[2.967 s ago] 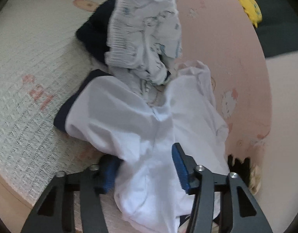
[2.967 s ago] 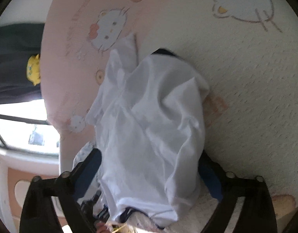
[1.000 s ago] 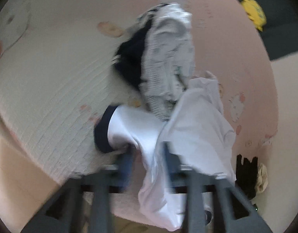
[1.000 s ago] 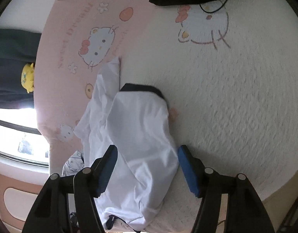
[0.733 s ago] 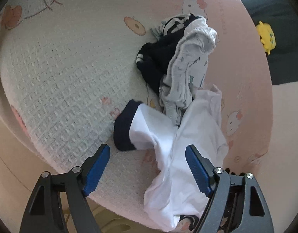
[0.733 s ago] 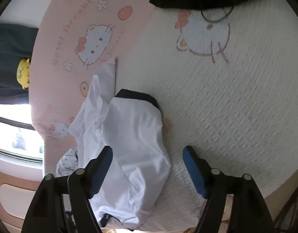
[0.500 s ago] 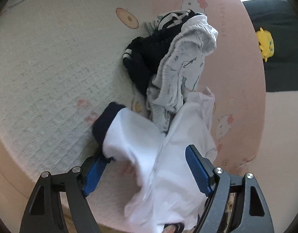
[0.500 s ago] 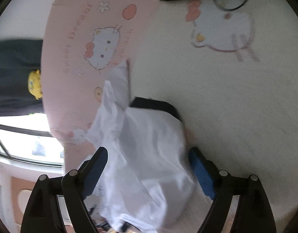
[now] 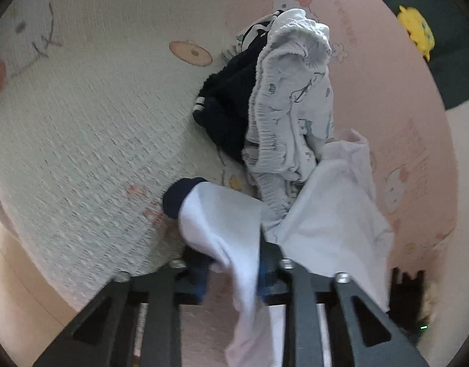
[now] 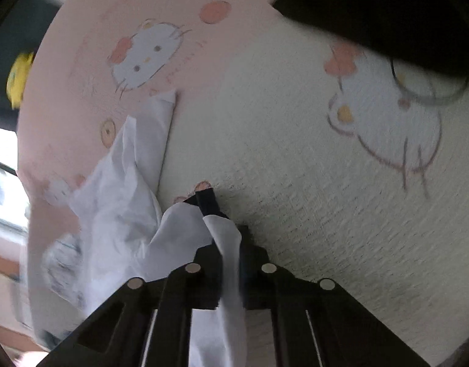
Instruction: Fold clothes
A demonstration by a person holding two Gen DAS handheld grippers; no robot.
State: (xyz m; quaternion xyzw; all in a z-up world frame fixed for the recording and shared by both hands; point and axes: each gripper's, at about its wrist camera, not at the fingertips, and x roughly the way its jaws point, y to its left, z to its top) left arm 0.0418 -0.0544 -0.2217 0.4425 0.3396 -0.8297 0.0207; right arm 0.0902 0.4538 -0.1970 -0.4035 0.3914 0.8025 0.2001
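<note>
A white T-shirt (image 9: 326,214) with a navy sleeve cuff (image 9: 179,195) lies crumpled at the near edge of a bed. My left gripper (image 9: 234,272) is shut on a fold of its white cloth, which hangs down between the fingers. In the right wrist view the same white T-shirt (image 10: 127,202) spreads to the left, its navy cuff (image 10: 207,202) just ahead of the fingers. My right gripper (image 10: 229,260) is shut on another fold of it.
A grey printed garment (image 9: 292,101) and a dark navy garment (image 9: 231,107) lie piled behind the shirt. The bed has a cream textured cover (image 9: 81,122) with cat prints and a pink border (image 9: 402,91). A black item (image 10: 387,6) lies at the far side.
Both grippers were open over the shirt half a second ago. Both have now moved down and closed on folds of the white cloth.
</note>
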